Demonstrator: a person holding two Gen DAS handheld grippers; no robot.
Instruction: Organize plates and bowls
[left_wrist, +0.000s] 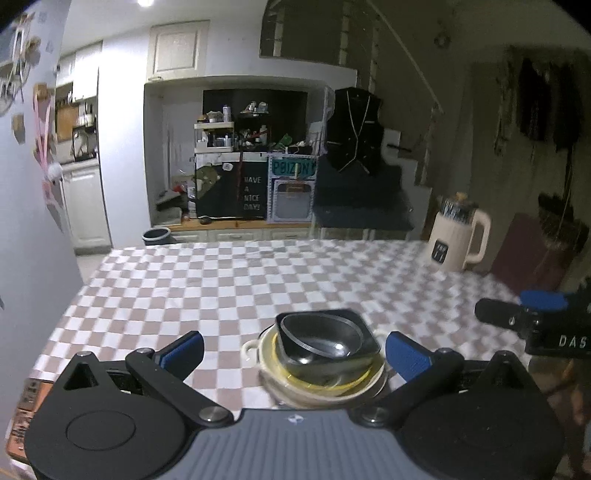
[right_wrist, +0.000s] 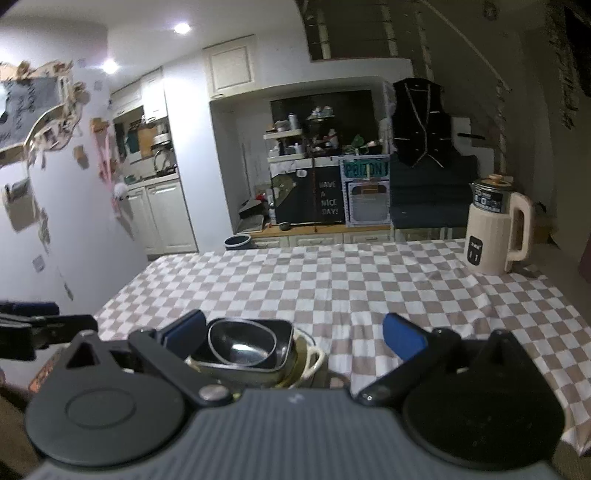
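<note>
Stack (left_wrist: 325, 350) sits on bench (left_wrist: 221, 280) dead ahead of spread, empty left claw (left_wrist: 293, 350), left of spread right claw (right_wrist: 295, 339); left probably nearer.

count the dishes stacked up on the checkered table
3 that I can tell: a round black bowl nested in a square black bowl, which sits in a cream handled dish at the table's near edge. The stack may hide more underneath.

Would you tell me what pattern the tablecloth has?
The tablecloth is a beige-and-white check, clearest in the right wrist view.
</note>
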